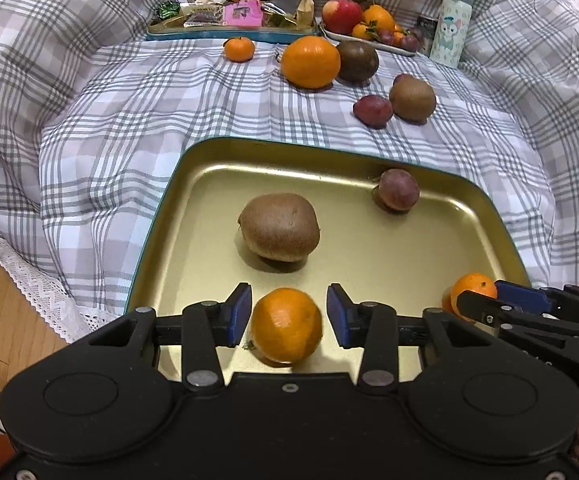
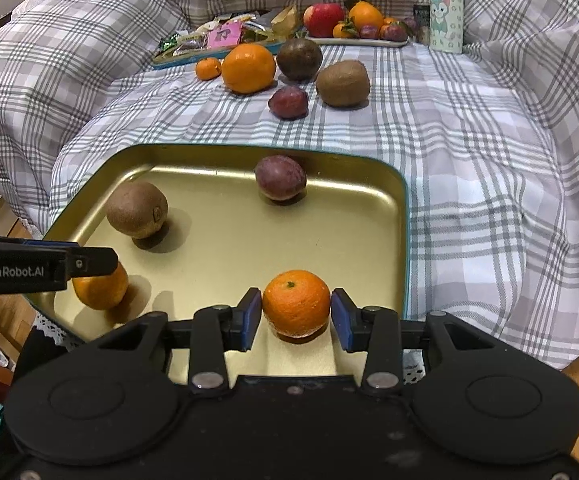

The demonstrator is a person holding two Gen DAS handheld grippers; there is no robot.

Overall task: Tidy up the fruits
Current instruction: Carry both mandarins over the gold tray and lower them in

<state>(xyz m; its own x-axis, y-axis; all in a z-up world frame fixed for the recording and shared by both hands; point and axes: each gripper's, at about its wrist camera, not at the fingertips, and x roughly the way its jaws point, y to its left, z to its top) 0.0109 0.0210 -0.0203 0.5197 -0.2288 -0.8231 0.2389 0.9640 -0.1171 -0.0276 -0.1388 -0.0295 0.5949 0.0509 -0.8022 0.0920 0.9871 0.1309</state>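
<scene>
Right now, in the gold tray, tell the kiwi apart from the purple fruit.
The kiwi is brown, fuzzy and larger, while the purple fruit is smooth, reddish-purple and smaller. The kiwi sits nearer the middle of the gold tray, and the purple fruit lies near its far rim. Both are rounded and rest on the tray floor.

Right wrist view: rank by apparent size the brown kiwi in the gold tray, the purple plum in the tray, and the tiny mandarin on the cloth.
1. Brown kiwi
2. Purple plum, a bit farther away, so the gap is unsure
3. Tiny mandarin, farthest from the camera
</scene>
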